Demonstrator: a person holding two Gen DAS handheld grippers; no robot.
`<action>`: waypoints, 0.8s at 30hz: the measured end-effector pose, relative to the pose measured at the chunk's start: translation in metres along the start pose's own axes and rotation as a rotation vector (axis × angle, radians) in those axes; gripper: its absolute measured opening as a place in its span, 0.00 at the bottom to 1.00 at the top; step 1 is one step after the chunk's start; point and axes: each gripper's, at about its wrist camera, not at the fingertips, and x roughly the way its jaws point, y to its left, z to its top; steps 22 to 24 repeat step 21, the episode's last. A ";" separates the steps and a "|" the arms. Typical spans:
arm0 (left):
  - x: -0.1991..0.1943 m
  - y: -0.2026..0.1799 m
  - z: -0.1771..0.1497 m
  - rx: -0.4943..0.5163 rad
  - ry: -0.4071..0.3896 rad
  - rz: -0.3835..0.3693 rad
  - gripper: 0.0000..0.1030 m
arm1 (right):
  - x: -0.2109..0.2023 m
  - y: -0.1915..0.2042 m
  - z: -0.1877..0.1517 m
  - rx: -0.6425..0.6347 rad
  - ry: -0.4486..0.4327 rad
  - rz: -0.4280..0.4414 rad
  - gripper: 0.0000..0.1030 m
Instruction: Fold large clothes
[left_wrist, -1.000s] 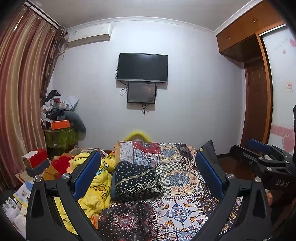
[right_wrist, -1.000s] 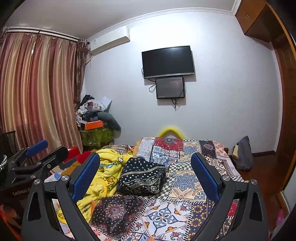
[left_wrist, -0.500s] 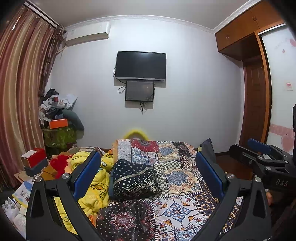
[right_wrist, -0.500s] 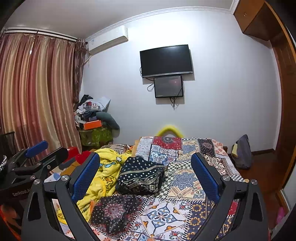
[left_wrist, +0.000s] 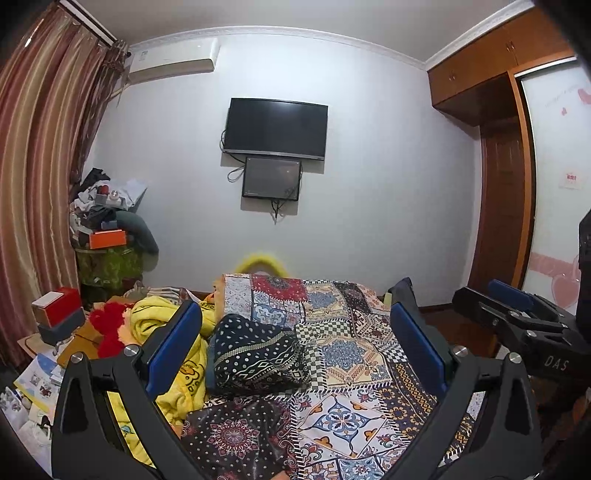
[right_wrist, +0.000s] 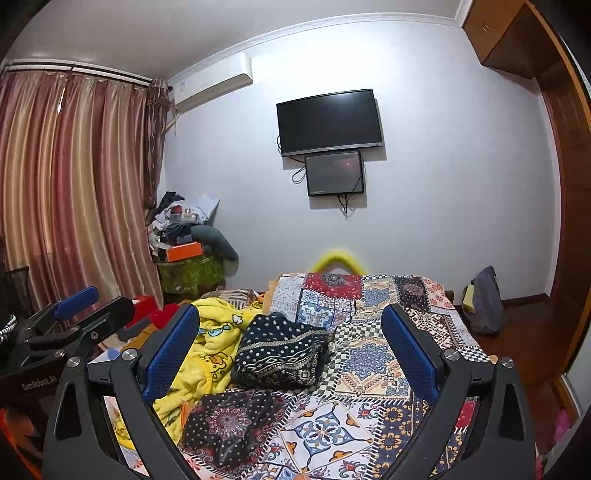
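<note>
left hand-held gripper (left_wrist: 293, 338) spread wide, empty, held above the bed | right hand-held gripper (right_wrist: 290, 338) same | dark dotted folded cloth bundle (right_wrist: 279, 354) rests on patchwork quilt (right_wrist: 373, 354) beside crumpled yellow fleece blanket (right_wrist: 210, 339) | likely lining up for a pick

Folded dark garment (left_wrist: 255, 356) sitting at 12 o'clock, blocking centre; yellow blanket (left_wrist: 159, 328) crowding 10 o'clock; patchwork bedspread (left_wrist: 354, 354) lying flat at 2 o'clock.
</note>
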 end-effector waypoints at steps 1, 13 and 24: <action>0.000 0.000 0.000 0.003 -0.001 0.002 0.99 | 0.000 0.001 0.000 0.000 -0.001 0.001 0.95; 0.000 0.000 -0.002 0.002 0.003 0.009 0.99 | 0.004 0.007 0.000 -0.010 -0.004 -0.005 0.95; 0.003 0.003 -0.005 -0.002 0.015 0.013 0.99 | 0.008 0.009 -0.002 0.002 0.006 -0.002 0.95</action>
